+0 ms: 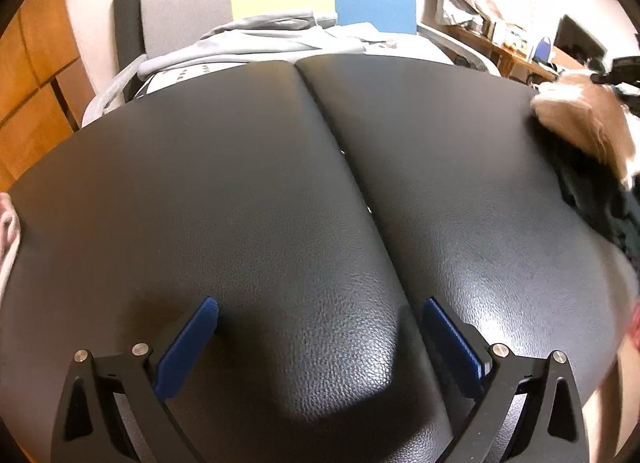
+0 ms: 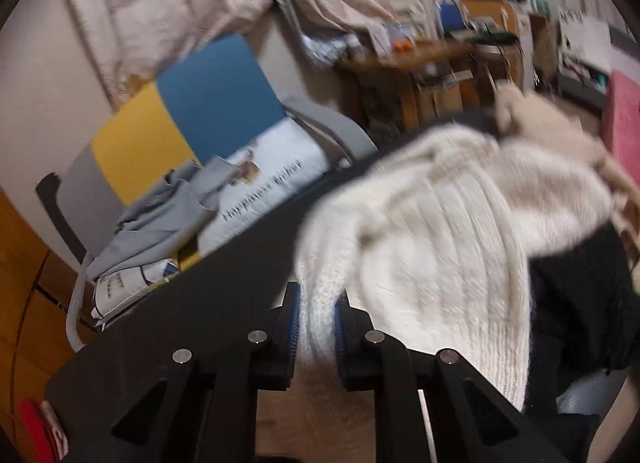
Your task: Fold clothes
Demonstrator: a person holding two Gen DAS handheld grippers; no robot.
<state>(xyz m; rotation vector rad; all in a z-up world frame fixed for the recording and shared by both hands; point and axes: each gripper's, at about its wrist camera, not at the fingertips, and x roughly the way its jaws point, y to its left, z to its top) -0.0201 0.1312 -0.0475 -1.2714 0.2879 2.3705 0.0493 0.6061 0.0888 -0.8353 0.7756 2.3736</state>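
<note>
Blue fingers [image 2: 294, 327] around white knit sweater [image 2: 420, 247]

The black padded surface [image 1: 248, 183] lies bare across its middle and left, with open passage ahead of the left hand-held gripper [image 1: 320, 339]. At its right edge a heap of clothes blocks the way: a cream knit sweater [image 2: 432, 247], dark garments [image 1: 592, 199]. A chair [image 1: 192, 3] holding grey cloth [image 1: 264, 37] borders the far side.

Warm indoor light; right view motion-blurred; fisheye-warped edges.
</note>
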